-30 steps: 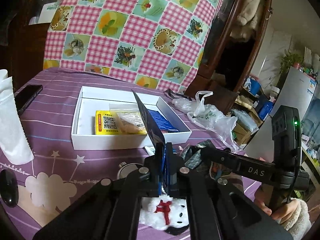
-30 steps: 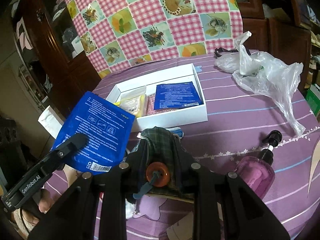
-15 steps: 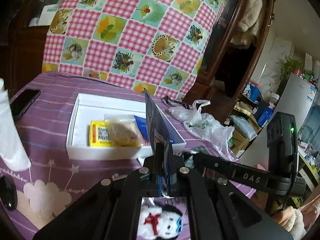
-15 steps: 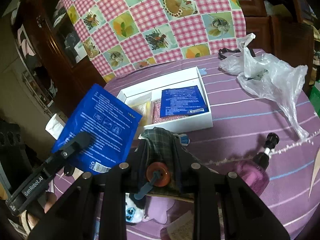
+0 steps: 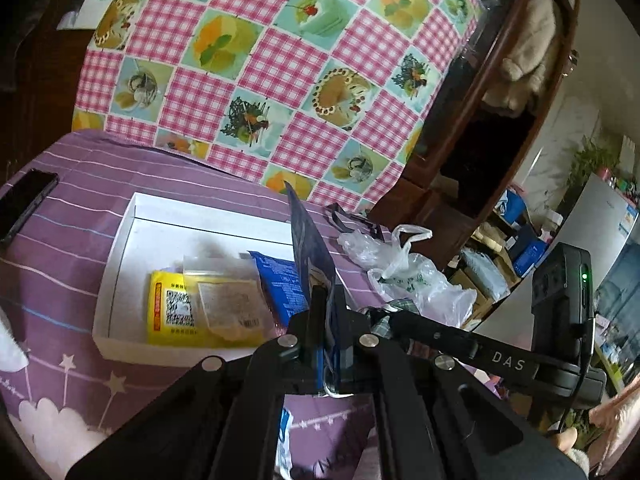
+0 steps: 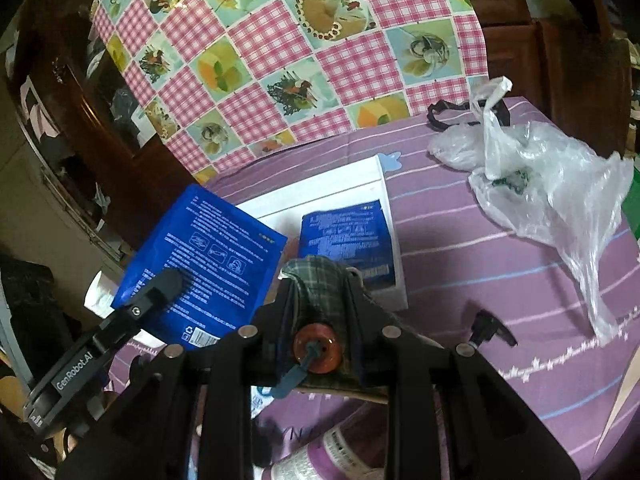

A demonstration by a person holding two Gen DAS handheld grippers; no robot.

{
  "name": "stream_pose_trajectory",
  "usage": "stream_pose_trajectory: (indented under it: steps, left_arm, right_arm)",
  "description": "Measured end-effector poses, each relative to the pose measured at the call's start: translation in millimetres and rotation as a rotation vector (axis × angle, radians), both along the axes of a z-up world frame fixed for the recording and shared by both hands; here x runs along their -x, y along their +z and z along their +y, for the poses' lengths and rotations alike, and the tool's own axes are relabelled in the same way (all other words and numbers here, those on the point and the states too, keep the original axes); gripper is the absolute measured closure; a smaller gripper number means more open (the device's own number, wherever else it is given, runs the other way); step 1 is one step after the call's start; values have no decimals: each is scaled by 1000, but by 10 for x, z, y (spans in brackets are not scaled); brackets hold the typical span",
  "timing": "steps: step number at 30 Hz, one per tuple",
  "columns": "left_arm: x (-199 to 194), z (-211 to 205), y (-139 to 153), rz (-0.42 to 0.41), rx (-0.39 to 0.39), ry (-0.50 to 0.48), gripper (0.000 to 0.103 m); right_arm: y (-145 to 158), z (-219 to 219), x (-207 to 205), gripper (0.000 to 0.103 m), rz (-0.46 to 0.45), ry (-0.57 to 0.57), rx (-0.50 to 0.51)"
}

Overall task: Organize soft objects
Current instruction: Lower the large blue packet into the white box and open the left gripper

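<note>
Shallow white cardboard box (image 5: 120,280) holds three packets; left gripper (image 5: 326,320) pinches flat blue foil pouch (image 6: 204,260). Right gripper (image 6: 320,280) clamps green plaid cloth (image 6: 320,292); both await boxing

Blue packet (image 6: 208,264), green plaid cloth (image 6: 320,292), purple striped tablecloth (image 6: 500,264)

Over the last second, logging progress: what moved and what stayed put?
Both hand-held grippers advanced toward the white box. The left one still clamps the blue packet, the right the plaid cloth. Box contents unchanged.
</note>
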State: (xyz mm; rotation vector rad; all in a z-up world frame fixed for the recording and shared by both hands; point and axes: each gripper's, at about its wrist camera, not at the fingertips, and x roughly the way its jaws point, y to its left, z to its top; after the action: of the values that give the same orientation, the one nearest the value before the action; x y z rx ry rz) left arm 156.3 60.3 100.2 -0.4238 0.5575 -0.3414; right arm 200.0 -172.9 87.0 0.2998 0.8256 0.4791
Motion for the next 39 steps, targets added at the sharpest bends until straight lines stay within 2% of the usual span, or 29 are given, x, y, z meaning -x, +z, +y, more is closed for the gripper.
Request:
stream_pose_trajectory:
  steps: [6,11,14,16,20,23,27,28,32,39]
  left_arm:
    - [-194,9,-15,-1,12,5,102]
    - [-316,7,-184,36,63,7,102]
    - [-335,-8,-310,52,60,17,102]
    - [-368,5,-371,70,40,35,102]
    - [-402,111,-443,87,58,89,102]
    - [-488,223,-561,131,96,140,102]
    - [-621,385,-780,204,213,156,102]
    - [-617,410,-788,199,230,157,102]
    - [-613,390,-750,201,163,200,101]
    - [-562,539,-726,191,90,341,98]
  right_arm:
    - [-8,-35,-141,76,25,-39,-17]
    - [-100,-151,-150,76,58,-78,-48]
    - [-141,-181,-149,76,65,-77,-46]
    - [-145,-171,-167,76,63,-74,-39]
    - [-149,-144,-171,76,55,-65,-35]
    - [-189,-106,-167,76,51,-63,-26]
    - [-244,-78,-171,76,61,-58,-29]
    - [-250,-71,-172,76,63,-56,-31]
    - [-235,-45,-145,76,51,-49,-23]
    - [-181,-9,-106,76,34,-30,-19]
